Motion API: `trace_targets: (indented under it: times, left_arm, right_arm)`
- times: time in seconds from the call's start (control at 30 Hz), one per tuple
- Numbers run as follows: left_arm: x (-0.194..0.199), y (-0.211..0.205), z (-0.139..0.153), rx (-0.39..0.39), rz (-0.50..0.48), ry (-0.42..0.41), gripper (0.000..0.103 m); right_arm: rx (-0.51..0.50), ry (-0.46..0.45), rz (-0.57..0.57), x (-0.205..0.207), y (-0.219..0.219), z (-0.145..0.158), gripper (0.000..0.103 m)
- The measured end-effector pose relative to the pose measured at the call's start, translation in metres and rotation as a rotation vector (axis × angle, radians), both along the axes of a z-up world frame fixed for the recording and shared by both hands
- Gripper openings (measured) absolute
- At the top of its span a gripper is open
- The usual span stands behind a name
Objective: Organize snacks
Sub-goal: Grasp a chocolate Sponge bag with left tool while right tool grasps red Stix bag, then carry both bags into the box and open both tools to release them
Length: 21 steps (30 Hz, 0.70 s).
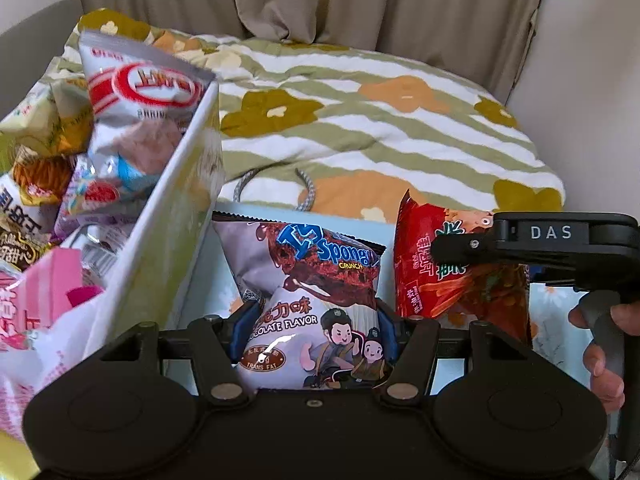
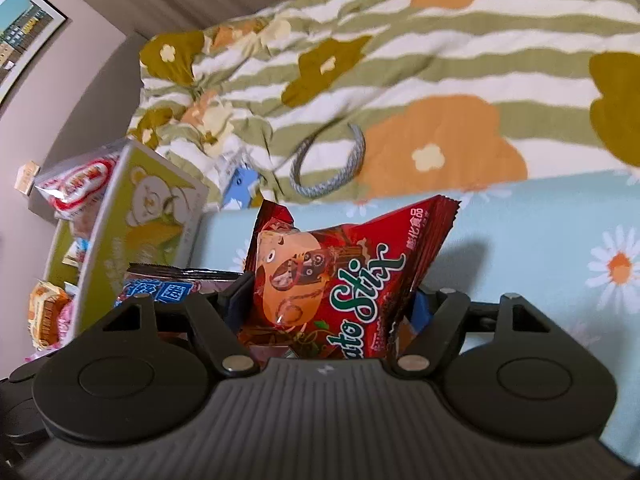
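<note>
A grey-and-brown chocolate Sponge Crunch bag [image 1: 316,280] stands upright in my left gripper [image 1: 316,320], whose blue-padded fingers are shut on its lower half. In the right wrist view a red Potato Stix bag [image 2: 340,268] sits between the pads of my right gripper [image 2: 330,304], which is shut on it and holds it above the blue sheet. The same red bag [image 1: 432,272] shows to the right in the left wrist view. A green bear-print storage box [image 1: 176,208] at the left holds several snack packs, among them a white-and-red bag [image 1: 140,92].
A green-striped quilt [image 1: 360,120] with orange flowers lies behind, on a light blue daisy sheet [image 2: 540,240]. A grey cord loop [image 2: 332,176] rests on the quilt's edge. A person's hand [image 1: 604,360] grips the right tool's handle. Beige curtains hang behind.
</note>
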<state>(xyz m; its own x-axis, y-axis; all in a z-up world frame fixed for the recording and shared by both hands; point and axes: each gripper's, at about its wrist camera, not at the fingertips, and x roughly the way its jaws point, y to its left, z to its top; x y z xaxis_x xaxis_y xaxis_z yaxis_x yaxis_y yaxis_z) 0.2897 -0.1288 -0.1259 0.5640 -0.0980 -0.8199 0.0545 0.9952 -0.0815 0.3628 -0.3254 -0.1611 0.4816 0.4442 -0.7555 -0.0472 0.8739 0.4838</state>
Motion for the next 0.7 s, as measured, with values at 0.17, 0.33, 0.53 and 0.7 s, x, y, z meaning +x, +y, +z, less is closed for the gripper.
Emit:
trace_targets:
  times: [0.17, 0.33, 0.53, 0.7]
  left_arm:
    - [-0.01, 0.004, 0.029, -0.03, -0.017, -0.063, 0.063]
    - [-0.027, 0.017, 0.071, -0.042, -0.018, -0.158, 0.063]
    - [-0.046, 0.058, 0.118, -0.047, 0.01, -0.25, 0.063]
    - [-0.05, 0.106, 0.143, -0.046, 0.021, -0.293, 0.063]
  right_arm:
    - [-0.001, -0.061, -0.019, -0.014, -0.003, 0.035, 0.089]
    - [-0.002, -0.123, -0.031, -0.027, 0.0, 0.074, 0.089]
    - [0.005, -0.199, -0.009, -0.045, 0.027, 0.118, 0.089]
    - [0.021, -0.261, 0.002, -0.06, 0.069, 0.146, 0.089]
